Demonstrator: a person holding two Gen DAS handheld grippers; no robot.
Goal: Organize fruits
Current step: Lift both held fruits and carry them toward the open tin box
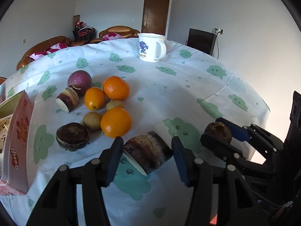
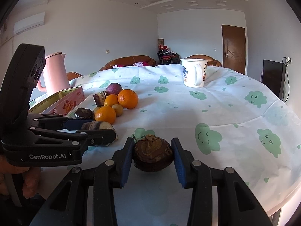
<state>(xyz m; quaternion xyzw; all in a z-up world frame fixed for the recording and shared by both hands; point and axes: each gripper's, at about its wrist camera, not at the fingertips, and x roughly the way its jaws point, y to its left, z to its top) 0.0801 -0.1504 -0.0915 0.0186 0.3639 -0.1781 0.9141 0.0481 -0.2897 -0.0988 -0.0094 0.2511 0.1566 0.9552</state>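
Your left gripper (image 1: 147, 157) has its fingers set wide around a cut sugarcane piece (image 1: 148, 155) lying on the tablecloth (image 1: 188, 98); the left pad touches its cut end, while the right pad stands just clear. Your right gripper (image 2: 152, 155) brackets a brown water chestnut (image 2: 153, 153) resting on the cloth, fingers spread about as wide as it is, the left pad touching; whether the right pad touches, you cannot tell.

Left of these sits the fruit cluster: three oranges (image 1: 116, 122), two small tan longans (image 1: 92, 121), one purple passion fruit (image 1: 80, 82), a second sugarcane piece (image 1: 67, 99) and a second water chestnut (image 1: 72, 136), all close together.

Beyond them you have one pink biscuit tin (image 1: 17, 141), one pink kettle (image 2: 54, 73) and, well apart, one white mug (image 1: 151, 47).
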